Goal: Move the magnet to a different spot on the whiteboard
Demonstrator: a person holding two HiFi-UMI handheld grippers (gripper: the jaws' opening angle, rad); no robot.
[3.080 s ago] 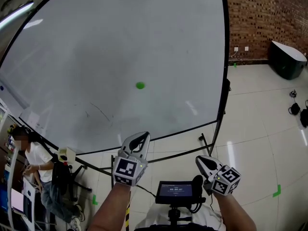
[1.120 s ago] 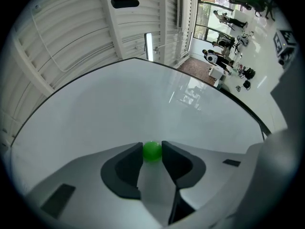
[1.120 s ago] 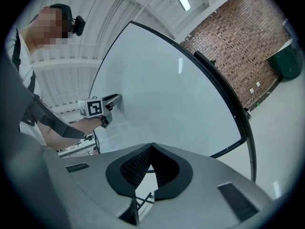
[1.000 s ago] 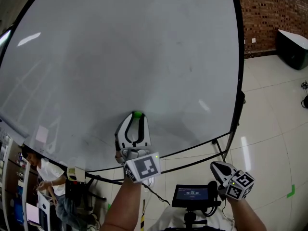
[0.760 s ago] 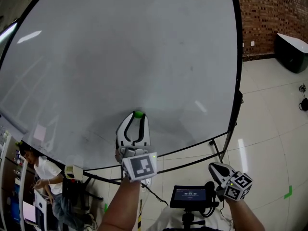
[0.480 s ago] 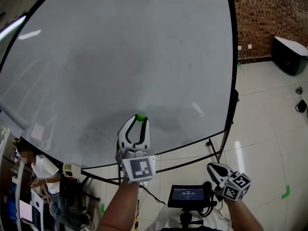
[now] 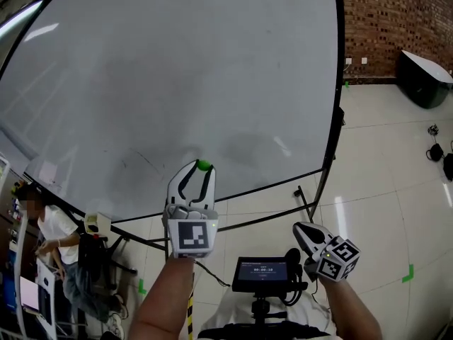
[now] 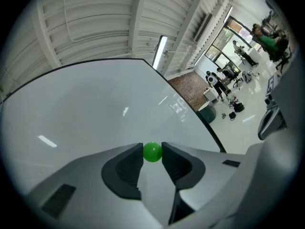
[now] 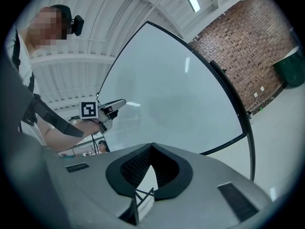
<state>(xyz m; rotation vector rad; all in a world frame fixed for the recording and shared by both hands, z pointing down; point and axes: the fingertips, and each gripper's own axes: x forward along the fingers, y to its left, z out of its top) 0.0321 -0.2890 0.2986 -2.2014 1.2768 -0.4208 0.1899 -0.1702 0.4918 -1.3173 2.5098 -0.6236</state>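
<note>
Nearest: small screen (image 7: 260, 275) on a mount at the operator's chest, facing up. Not part of the job.

R side: right tongs (image 7: 302, 230) held low beside the screen, well short of the board. Right gripper view shows the jaws tip to tip w/ nothing between them, i.e. closed and empty. Judged parked, clear of the working arm.

L side: left tongs (image 7: 203, 171) reach fwd, pointing roughly level at the board. Jaws partly apart, pads pressing both sides of the magnet (image 8: 152, 152), a small green ball-like piece. It is pinched at the very tips, prob. so the magnet's board-facing side stays free and the jaw bodies don't foul the surface.

Magnet position: in front of the lower part of the whiteboard (image 7: 177, 69), near the bottom frame rail (image 7: 269, 184). Can't tell whether it touches the board or is lifted just off.

Judgement: carry phase, magnet in hand, not yet released. A new spot needs bare board w/ room for the jaws to open. Risk: magnet snaps to the board early or slips from the tip-only hold.

Far: tiled floor (image 7: 382, 190), brick wall (image 7: 396, 13), seated person (image 7: 56, 239) at left behind the board stand.
</note>
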